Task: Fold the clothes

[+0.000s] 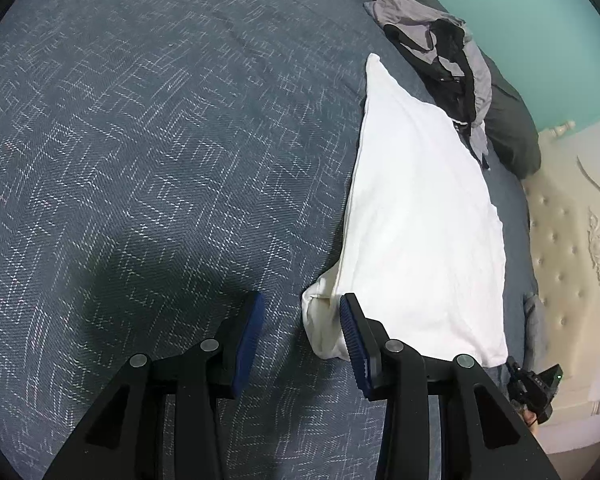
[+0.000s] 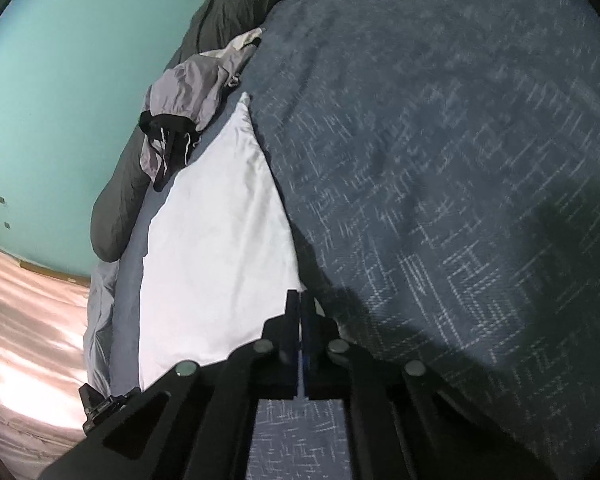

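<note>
Teal wall paint backs a bed (image 1: 140, 140) covered with a dark blue bedspread woven with pale broken lines, and a cream tufted headboard (image 1: 560, 232) stands at one end. A white cloth (image 1: 420, 220), folded into a long tapering shape, lies along the side of the bed nearest that wall, one pointed end reaching toward a crumpled grey and black garment (image 1: 452, 60) that rests against a dark green duvet (image 1: 512, 128) rolled along the bed's far edge. The left gripper (image 1: 302, 320) hovers over the bedspread with its blue-padded fingers apart and nothing between them; its right finger sits just at the near corner of the white cloth, over it rather than pinching it. The right gripper (image 2: 301, 300) has its fingers clamped together at the cloth's other near corner, and a sliver of white shows between the pads, so it looks to be pinching the cloth's edge, though the fabric there is too thin to be sure. The step in hand appears to be taking hold of the cloth's near end for another fold. Next, the left fingers need to close on their corner, then both hands should lift together and carry the end over evenly.
</note>
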`<state>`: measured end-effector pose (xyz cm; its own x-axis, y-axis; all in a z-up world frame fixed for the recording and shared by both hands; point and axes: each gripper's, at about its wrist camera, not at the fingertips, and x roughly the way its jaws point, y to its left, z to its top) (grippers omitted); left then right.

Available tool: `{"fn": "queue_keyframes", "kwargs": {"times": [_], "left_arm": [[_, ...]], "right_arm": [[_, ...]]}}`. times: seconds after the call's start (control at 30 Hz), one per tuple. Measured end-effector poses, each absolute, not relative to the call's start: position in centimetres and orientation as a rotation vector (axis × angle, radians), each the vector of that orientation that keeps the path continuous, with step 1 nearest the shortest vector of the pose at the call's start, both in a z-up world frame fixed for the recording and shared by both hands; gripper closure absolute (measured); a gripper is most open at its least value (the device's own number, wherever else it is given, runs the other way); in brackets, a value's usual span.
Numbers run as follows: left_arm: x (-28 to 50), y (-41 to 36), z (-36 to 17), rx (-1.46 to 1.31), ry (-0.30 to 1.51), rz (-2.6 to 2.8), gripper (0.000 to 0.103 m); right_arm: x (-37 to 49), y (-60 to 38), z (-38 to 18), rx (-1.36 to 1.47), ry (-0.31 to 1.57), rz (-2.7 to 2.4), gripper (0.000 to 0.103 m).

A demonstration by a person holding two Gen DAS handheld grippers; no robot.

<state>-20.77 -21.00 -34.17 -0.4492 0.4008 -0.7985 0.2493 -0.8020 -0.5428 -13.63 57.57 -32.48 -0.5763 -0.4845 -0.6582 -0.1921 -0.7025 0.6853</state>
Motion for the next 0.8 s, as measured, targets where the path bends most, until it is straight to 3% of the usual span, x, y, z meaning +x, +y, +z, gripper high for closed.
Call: {"fn": "queue_keyframes", "kwargs": {"times": [0.17, 0.53, 0.63, 0.8], "left_arm": [[-21.0, -20.9, -34.2, -1.601, -0.937, 2.42, 0.06], [-20.7, -21.3, -34.2, -1.594, -0.957, 2.42, 0.06], [-20.8, -21.4, -34.2, -1.594, -0.956, 2.419, 0.06], [-20.7, -21.4, -34.4, -1.597, -0.961, 2.417, 0.06]], "right_arm": [[-13.4, 58.0, -30.4, 1.401, -0.876, -2.521, 0.103], [-13.6, 58.5, -32.1, 1.39, -1.043, -2.396, 0.099], [-14.0, 57.8, -32.5, 1.415, -1.058, -2.384, 0.076], [-14.4, 56.7, -33.6, 1.43, -1.085, -2.343, 0.074]]}}
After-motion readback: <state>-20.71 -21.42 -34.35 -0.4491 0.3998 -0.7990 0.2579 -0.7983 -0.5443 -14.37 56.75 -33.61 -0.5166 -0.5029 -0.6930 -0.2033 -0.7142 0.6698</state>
